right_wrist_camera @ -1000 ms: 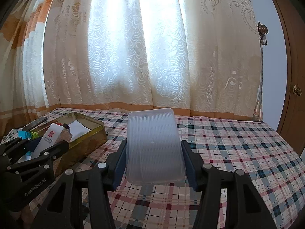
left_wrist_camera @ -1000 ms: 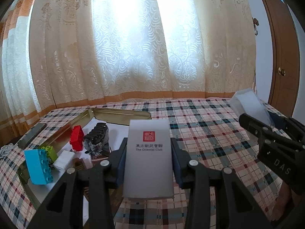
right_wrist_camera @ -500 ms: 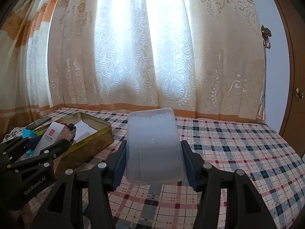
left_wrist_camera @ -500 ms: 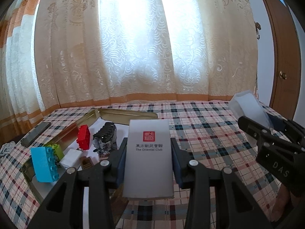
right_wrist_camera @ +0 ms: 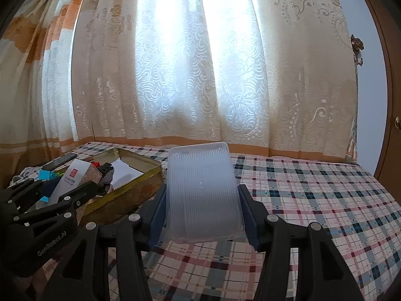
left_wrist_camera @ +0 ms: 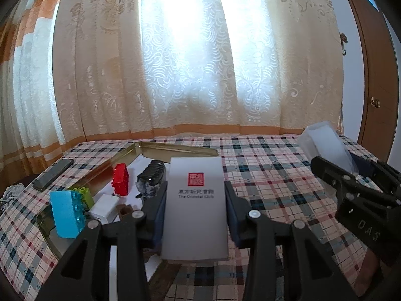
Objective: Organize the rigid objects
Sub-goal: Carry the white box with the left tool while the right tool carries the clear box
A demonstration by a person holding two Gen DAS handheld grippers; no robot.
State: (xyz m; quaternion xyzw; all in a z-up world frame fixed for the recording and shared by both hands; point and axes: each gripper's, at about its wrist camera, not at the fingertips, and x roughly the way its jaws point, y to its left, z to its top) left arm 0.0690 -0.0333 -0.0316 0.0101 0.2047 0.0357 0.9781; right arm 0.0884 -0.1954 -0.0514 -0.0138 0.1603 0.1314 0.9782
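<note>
My left gripper (left_wrist_camera: 195, 200) is shut on a white card box (left_wrist_camera: 195, 208) with a red seal, held above the near right corner of a gold tin tray (left_wrist_camera: 175, 149). In the tray are a red brick (left_wrist_camera: 120, 179), a blue brick (left_wrist_camera: 66, 215), a green brick (left_wrist_camera: 84, 193), a white block (left_wrist_camera: 104, 205) and a dark grey clip (left_wrist_camera: 151, 176). My right gripper (right_wrist_camera: 201, 195) is shut on a translucent ribbed plastic box (right_wrist_camera: 203, 193), held over the plaid cloth to the right of the tray (right_wrist_camera: 140, 188). The right gripper also shows in the left wrist view (left_wrist_camera: 351, 175).
A dark phone (left_wrist_camera: 53, 174) lies on the plaid cloth (left_wrist_camera: 275, 175) left of the tray. Curtains (left_wrist_camera: 190, 62) hang behind the table. A wooden door (left_wrist_camera: 376, 100) stands at the right. The left gripper and its card box (right_wrist_camera: 67, 183) show at the left of the right wrist view.
Both grippers have risen slightly with their boxes still held. The tray and bricks sit lower and a little to the right in the left wrist view.
</note>
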